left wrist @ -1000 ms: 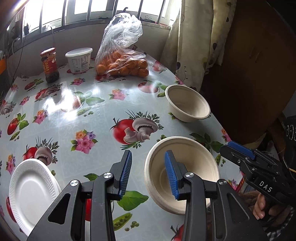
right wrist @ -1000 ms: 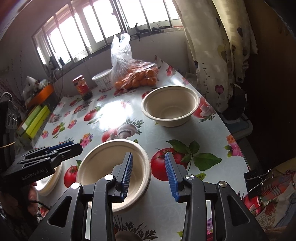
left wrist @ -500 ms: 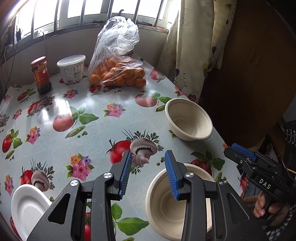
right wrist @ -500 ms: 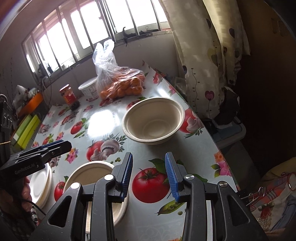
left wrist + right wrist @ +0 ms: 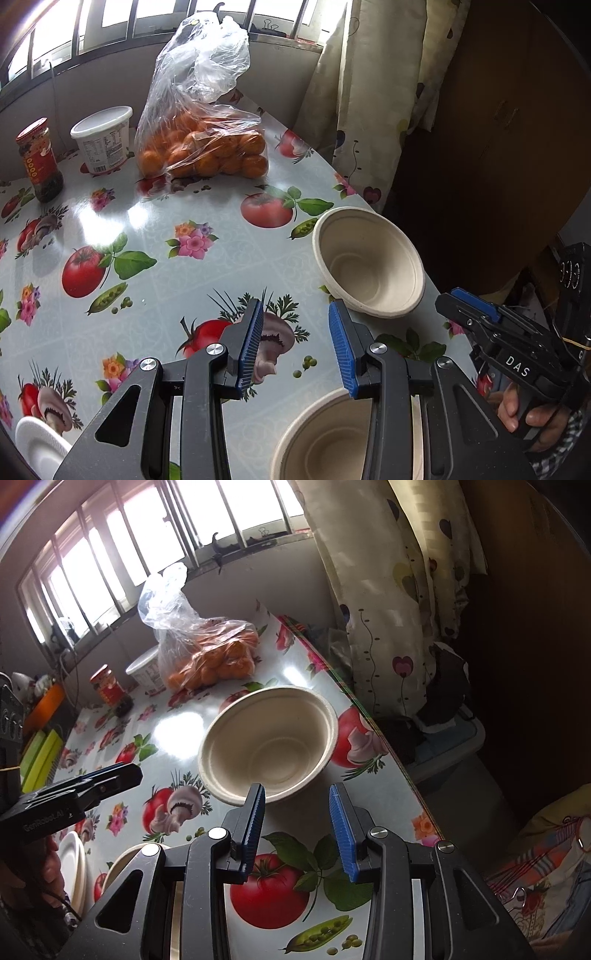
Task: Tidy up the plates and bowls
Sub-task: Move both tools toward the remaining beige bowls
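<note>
Both grippers moved fwd since prior frame, left gripper (image 5: 295, 347) & right gripper (image 5: 297, 825) fingers apart, empty; far bowl (image 5: 267, 740) now just ahead of right, near bowl (image 5: 325, 435) under left, bag of oranges (image 5: 201, 147) beyond.

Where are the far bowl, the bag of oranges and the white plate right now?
far bowl (image 5: 273, 738): right wrist view, inner wall.
bag of oranges (image 5: 207, 151): left wrist view, fruit showing through the plastic.
white plate (image 5: 40, 443): left wrist view, its face at the lower left edge.
</note>
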A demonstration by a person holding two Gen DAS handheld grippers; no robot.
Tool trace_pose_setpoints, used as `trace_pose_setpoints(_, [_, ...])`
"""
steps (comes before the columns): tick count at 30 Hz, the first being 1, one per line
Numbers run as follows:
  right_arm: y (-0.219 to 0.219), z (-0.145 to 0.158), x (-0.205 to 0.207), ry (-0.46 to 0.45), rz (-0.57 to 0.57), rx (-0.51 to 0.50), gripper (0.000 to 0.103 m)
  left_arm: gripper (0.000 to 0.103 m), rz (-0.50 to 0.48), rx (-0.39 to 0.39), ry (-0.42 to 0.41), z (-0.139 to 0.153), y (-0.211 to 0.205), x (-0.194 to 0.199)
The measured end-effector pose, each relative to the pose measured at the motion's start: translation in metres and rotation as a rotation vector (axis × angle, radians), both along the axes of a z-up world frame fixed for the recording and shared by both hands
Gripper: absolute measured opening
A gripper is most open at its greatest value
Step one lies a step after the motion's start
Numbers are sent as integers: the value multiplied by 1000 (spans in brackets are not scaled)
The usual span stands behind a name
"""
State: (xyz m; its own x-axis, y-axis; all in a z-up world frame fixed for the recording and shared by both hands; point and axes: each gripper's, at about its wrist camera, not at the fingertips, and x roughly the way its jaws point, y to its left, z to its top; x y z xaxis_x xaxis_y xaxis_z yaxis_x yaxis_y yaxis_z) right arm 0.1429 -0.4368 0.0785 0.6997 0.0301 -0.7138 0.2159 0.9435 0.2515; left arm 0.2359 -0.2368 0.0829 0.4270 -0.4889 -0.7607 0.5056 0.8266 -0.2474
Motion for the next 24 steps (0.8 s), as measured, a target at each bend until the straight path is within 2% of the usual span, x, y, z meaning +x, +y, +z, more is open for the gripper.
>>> trace_pose_setpoints(15, [-16,-16,31,34,2,24,36,38,-36,23,52,-14,-27,26])
trace_pose_setpoints(24, [-14,-22,34,39,16,29,36,38,-35,-6,108,-29,-30,36])
